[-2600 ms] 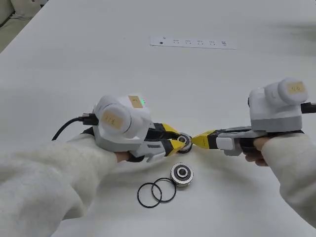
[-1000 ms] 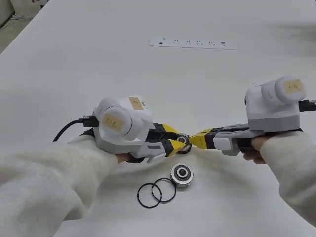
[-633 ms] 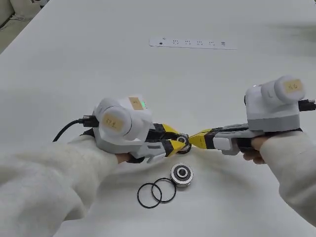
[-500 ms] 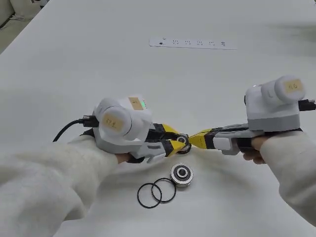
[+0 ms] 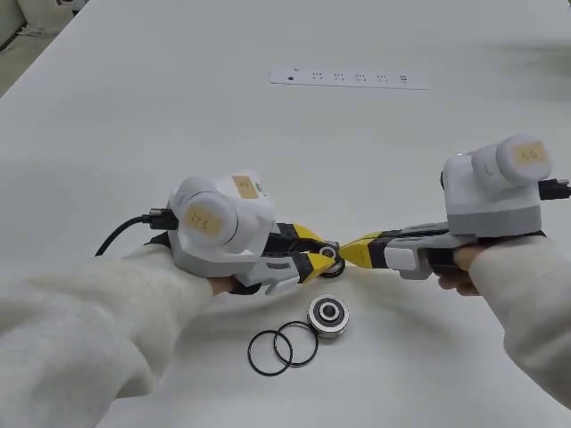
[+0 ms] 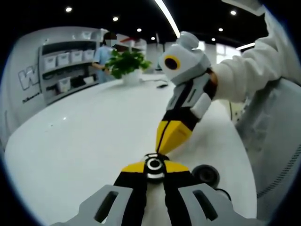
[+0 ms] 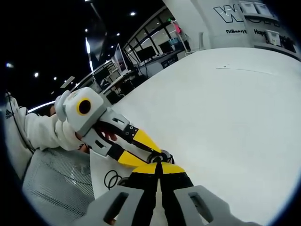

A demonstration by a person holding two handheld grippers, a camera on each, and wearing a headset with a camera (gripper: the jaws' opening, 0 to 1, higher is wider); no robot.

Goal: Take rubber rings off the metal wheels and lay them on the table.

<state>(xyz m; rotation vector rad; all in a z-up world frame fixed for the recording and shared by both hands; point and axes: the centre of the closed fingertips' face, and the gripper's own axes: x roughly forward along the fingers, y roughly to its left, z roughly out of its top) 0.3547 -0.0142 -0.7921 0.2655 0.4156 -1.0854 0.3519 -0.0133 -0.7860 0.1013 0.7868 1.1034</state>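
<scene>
1. The left gripper (image 5: 317, 252) is held low over the white table (image 5: 178, 116), near its front edge.
2. Its jaws are closed on a metal wheel (image 6: 154, 164), one yellow tip on each side of it, so that the wheel is carried just above the table, between the two grippers.
3. A dark band is seen round the rim of this held wheel; whether it is a rubber ring cannot be told for certain.
4. The right gripper (image 5: 350, 252) is brought in from the opposite side, and its tips are set against the rim of the held wheel.
5. Its jaws are pressed almost together, with only a thin dark line left between them; whether anything is pinched there cannot be made out.
6. A second wheel (image 5: 328, 315) is laid flat on the table, just in front of the grippers and apart from them.
7. Two loose rubber rings (image 5: 284, 348) are laid on the table just left of the second wheel, one overlapping the other; the nearer ring appears to touch that wheel.
8. A white power strip (image 5: 348, 78) is seen at the far side of the table, well apart from the work.
9. A black cable (image 5: 125, 227) is led away from the rear of the left gripper.
</scene>
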